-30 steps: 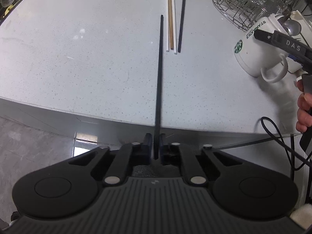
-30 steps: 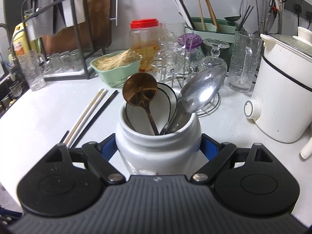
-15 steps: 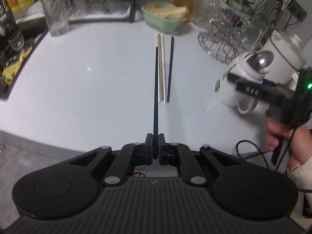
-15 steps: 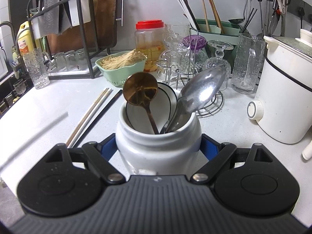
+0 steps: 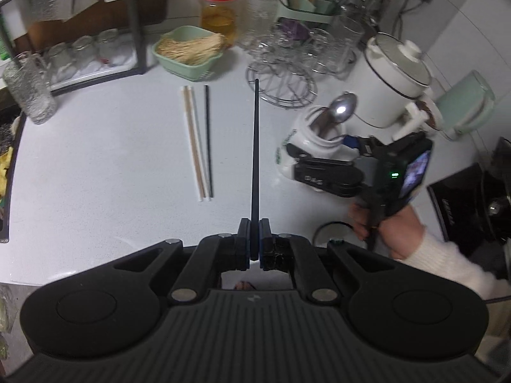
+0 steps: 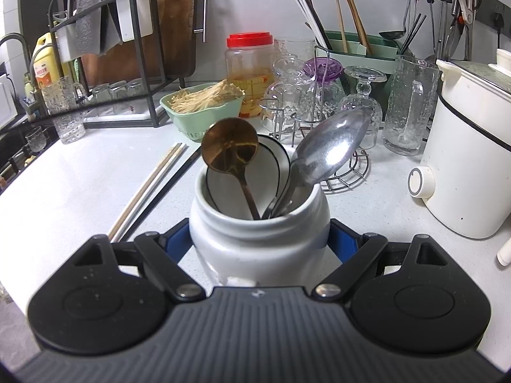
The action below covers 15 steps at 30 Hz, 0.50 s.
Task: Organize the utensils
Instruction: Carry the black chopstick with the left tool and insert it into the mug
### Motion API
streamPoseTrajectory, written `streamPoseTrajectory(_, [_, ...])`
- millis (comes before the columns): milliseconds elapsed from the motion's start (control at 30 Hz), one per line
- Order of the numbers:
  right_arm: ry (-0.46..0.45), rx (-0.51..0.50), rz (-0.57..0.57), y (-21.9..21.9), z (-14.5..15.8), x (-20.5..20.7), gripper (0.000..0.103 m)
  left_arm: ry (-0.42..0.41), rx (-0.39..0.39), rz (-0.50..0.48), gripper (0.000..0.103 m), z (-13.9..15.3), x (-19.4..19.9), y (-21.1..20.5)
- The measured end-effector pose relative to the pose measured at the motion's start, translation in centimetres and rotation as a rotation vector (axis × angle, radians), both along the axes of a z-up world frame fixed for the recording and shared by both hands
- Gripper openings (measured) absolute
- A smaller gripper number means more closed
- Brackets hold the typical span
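Toward the left of the pale speckled countertop (image 5: 95,146), three chopsticks lie untouched side by side — a light wooden chopstick (image 5: 191,140), a white chopstick (image 5: 198,146) against it, and a thin black chopstick (image 5: 208,140) just beside — so, by my reading, these are what remains to sort. In the middle, the left gripper (image 5: 254,239) has its jaws clamped tight on the near end of a second long black chopstick (image 5: 255,146), held above the counter and pointing away. To the right, the right gripper (image 6: 260,242) grips the round white ceramic mug (image 6: 258,233) on both sides; it already holds a brass-coloured round spoon (image 6: 230,146), a large shiny steel spoon (image 6: 332,146) and white black-rimmed ceramic spoons (image 6: 271,172), so the spoons look done and the held chopstick probably goes in next.
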State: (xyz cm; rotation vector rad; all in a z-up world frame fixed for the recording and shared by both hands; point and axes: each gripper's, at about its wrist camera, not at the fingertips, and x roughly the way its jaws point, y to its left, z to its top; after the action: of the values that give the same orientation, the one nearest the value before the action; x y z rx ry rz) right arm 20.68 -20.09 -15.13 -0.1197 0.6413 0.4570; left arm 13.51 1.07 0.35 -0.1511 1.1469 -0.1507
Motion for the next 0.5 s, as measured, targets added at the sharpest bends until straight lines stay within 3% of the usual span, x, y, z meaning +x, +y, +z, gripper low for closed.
streamPoseTrajectory(267, [-0.002,0.011,0.020,-0.3,-0.2,0.2,0.091,0.091,-0.049,-0.119,0.005,4.1,1.5,-1.9])
streamPoseTrajectory(500, [-0.012,0.015,0.022,-0.3,-0.3,0.2,0.091,0.180,-0.076,-0.185,0.005,4.2,3.1,-3.3])
